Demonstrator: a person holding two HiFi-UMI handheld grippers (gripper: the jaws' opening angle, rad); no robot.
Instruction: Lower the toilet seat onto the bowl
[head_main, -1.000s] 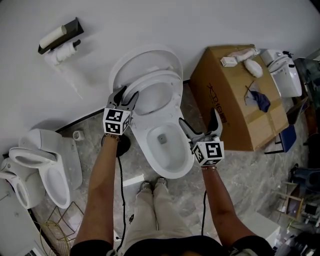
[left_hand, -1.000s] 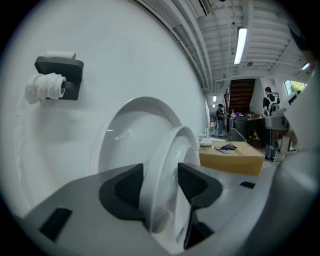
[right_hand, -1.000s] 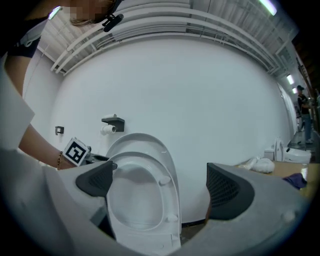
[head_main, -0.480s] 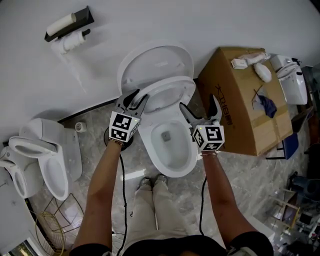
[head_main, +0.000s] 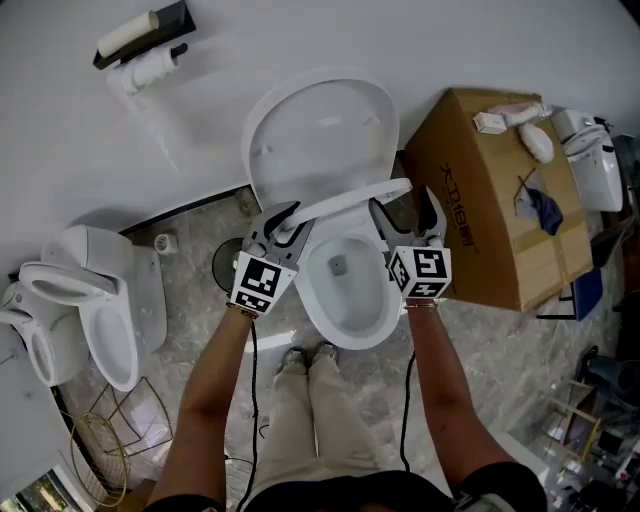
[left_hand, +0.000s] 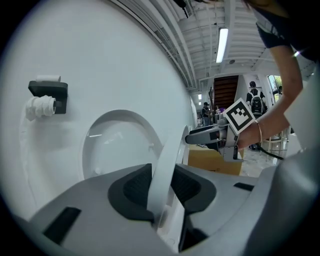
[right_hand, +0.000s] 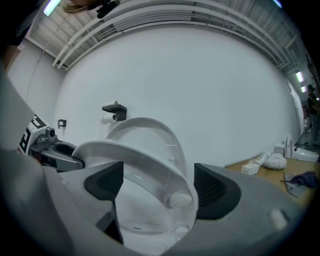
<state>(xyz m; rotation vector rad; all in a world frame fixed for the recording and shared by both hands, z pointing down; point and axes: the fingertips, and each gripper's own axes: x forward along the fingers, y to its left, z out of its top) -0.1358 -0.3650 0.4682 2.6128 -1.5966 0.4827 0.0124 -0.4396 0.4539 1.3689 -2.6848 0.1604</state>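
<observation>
The left gripper (head_main: 284, 222), reaching far, is closing its jaws on the toilet seat (head_main: 350, 198), with both pads touching it. The right gripper (head_main: 405, 206) is closing too, its jaws wide and straddling the seat without contact.

Warehouse-like sanitary-ware test space: spare toilets (head_main: 95, 300) 9 o'clock, cardboard box (head_main: 480, 225) 2 o'clock, bare ceiling pipes (left_hand: 167, 37), strip light (left_hand: 222, 44).

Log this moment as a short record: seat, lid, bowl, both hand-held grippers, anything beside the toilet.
toilet seat: partly lowered, tilted, not yet on the bowl
lid: raised, upright
bowl: uncovered below the seat
left hand-held gripper: jaws closing, pads on the seat's rim
right hand-held gripper: jaws closing but wide, seat's rim between them, pads not pressing it
beside toilet: cardboard box on the person's right
</observation>
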